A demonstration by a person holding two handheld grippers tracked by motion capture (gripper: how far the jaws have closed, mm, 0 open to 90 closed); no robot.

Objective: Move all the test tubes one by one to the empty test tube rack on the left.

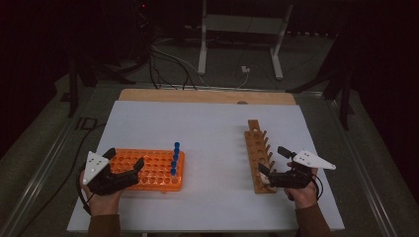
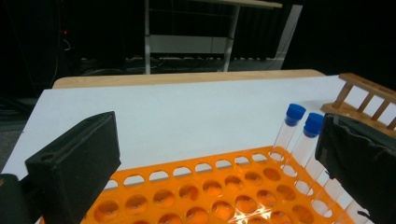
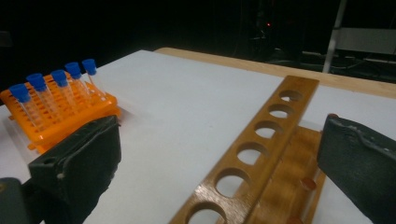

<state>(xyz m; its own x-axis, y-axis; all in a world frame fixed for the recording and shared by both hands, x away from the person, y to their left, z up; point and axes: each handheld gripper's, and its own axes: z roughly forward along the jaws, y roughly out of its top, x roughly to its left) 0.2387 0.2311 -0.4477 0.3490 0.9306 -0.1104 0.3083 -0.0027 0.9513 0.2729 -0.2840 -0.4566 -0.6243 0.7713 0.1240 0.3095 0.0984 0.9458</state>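
An orange tube rack (image 1: 148, 170) lies at the near left of the white table, and several clear tubes with blue caps (image 1: 175, 158) stand in a row along its right edge. My left gripper (image 1: 124, 159) hovers over the rack's left part, open. In the left gripper view the wide-apart jaws of this gripper (image 2: 215, 149) frame the rack's empty holes (image 2: 210, 186), with two capped tubes (image 2: 294, 114) beside the right jaw. A wooden rack (image 1: 259, 155) with empty holes lies at the right. My right gripper (image 1: 274, 160) is open around its near end (image 3: 261, 140), pads not touching.
A white sheet (image 1: 207, 123) covers the table, with a bare wooden strip (image 1: 207, 96) at its far edge. Beyond it, cables and a white metal stand (image 1: 242, 29) sit on the dark floor. From the right gripper view the orange rack (image 3: 65, 119) is far left.
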